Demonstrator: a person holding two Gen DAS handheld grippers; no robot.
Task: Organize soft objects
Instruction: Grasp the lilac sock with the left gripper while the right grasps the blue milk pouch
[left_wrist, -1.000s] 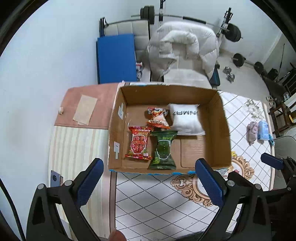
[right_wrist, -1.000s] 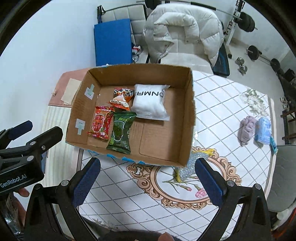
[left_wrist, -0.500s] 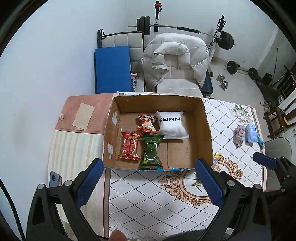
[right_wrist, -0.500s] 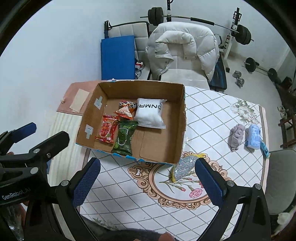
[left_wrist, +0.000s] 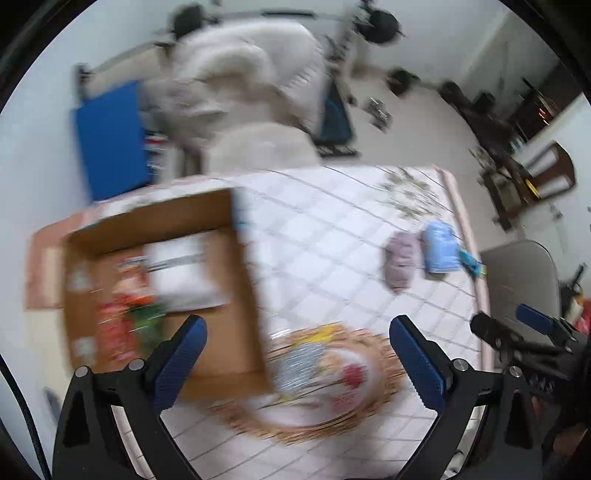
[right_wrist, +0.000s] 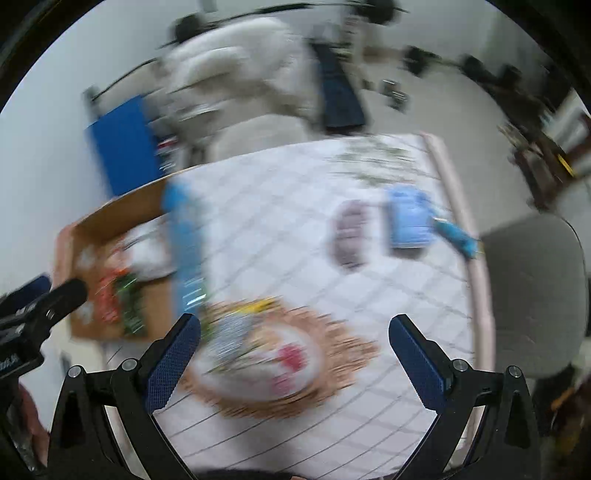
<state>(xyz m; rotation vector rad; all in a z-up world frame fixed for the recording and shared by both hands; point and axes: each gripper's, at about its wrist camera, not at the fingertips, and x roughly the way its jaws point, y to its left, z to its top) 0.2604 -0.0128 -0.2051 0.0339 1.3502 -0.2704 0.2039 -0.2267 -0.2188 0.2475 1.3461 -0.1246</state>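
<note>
Both views are motion-blurred. A cardboard box (left_wrist: 236, 288) at the left holds a white pillow pack (left_wrist: 184, 269) and red and green snack bags (left_wrist: 129, 317). It also shows in the right wrist view (right_wrist: 110, 218). A mauve soft bundle (left_wrist: 400, 258) (right_wrist: 351, 232) and a light blue pack (left_wrist: 439, 247) (right_wrist: 408, 218) lie on the tablecloth at the right. A silvery packet (left_wrist: 299, 365) (right_wrist: 229, 339) lies by the box's near corner. My left gripper (left_wrist: 295, 362) and right gripper (right_wrist: 295, 358) are open and empty above the table.
A small blue item (right_wrist: 456, 234) lies beside the light blue pack. A grey chair (right_wrist: 535, 295) stands at the table's right edge. A white padded jacket on a chair (left_wrist: 240, 85) and a blue mat (left_wrist: 110, 136) are behind the table. Weights lie on the floor.
Both grippers swung fast to the right. The box slid from the centre to the left of both views, and the mauve bundle and blue pack moved toward the centre. Both stay open.
</note>
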